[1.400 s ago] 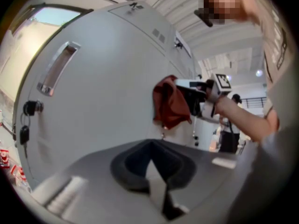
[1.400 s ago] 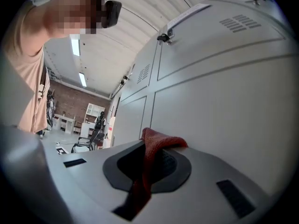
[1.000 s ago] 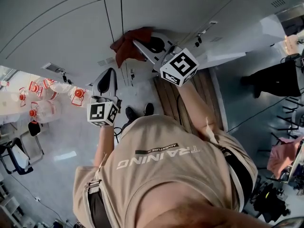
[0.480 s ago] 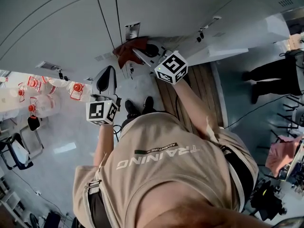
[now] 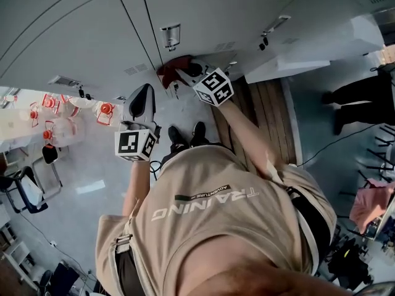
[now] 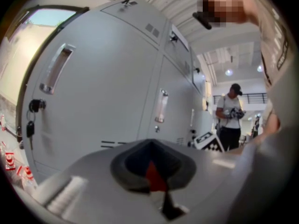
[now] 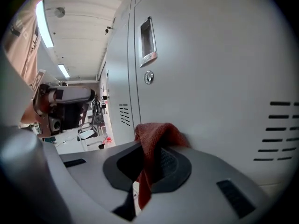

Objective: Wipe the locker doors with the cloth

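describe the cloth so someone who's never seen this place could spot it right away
Find the wall of grey lockers and the door with the recessed handle. Below that handle the right gripper presses against the door, jaws shut on the cloth. It is a crumpled rust-red bundle, the only red thing against the plain grey metal.

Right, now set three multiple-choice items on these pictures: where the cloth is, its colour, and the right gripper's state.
1. Where is the cloth? A on the floor; B against a locker door; C on a chair.
2. What colour is it? A red; B blue; C white.
3. The right gripper is: A open and empty; B shut on the cloth; C shut on a key.
Key: 1 B, it presses against the grey door; 2 A, it shows red in the head view and the right gripper view; 3 B, its jaws pinch the cloth.
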Demonstrator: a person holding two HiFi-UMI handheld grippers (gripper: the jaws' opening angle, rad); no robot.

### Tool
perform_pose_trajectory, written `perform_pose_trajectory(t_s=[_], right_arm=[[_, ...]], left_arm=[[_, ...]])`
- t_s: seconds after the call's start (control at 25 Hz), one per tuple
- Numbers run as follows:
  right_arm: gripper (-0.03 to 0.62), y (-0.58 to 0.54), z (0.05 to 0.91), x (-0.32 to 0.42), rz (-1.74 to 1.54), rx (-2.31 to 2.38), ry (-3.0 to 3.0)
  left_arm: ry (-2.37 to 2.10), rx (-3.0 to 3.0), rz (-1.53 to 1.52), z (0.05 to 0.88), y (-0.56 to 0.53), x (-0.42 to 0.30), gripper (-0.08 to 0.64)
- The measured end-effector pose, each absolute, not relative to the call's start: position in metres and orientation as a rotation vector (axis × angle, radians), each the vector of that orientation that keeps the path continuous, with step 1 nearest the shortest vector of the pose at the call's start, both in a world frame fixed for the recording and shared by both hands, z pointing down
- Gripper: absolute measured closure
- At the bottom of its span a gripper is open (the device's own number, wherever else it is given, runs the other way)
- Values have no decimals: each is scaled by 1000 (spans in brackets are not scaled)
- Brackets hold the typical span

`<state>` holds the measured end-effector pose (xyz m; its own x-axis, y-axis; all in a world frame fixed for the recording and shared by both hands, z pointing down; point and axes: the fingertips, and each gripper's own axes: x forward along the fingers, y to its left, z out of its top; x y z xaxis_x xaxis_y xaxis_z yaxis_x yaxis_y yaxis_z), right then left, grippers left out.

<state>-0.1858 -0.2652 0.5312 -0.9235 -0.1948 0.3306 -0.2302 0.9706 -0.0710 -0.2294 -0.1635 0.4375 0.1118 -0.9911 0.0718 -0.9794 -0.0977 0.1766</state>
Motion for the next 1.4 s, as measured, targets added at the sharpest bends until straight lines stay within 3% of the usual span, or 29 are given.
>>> perform_pose_trajectory(t_s=[0.32, 0.84, 1.08, 1.4], right_arm=[[565, -235, 437, -157, 30, 232, -2990], [565, -225, 158, -103, -779, 378, -3251], [565, -266, 120, -115, -695, 468, -3253], [565, -294, 154, -120, -502, 450, -3267]], left_arm=[[-1970, 2273, -86, 419, -163, -218, 555], [-1855, 2403, -112, 401, -181, -177, 555], [-1867, 2392, -107, 401, -179, -181, 555], [-1907, 2366, -80, 398, -186, -204, 555]])
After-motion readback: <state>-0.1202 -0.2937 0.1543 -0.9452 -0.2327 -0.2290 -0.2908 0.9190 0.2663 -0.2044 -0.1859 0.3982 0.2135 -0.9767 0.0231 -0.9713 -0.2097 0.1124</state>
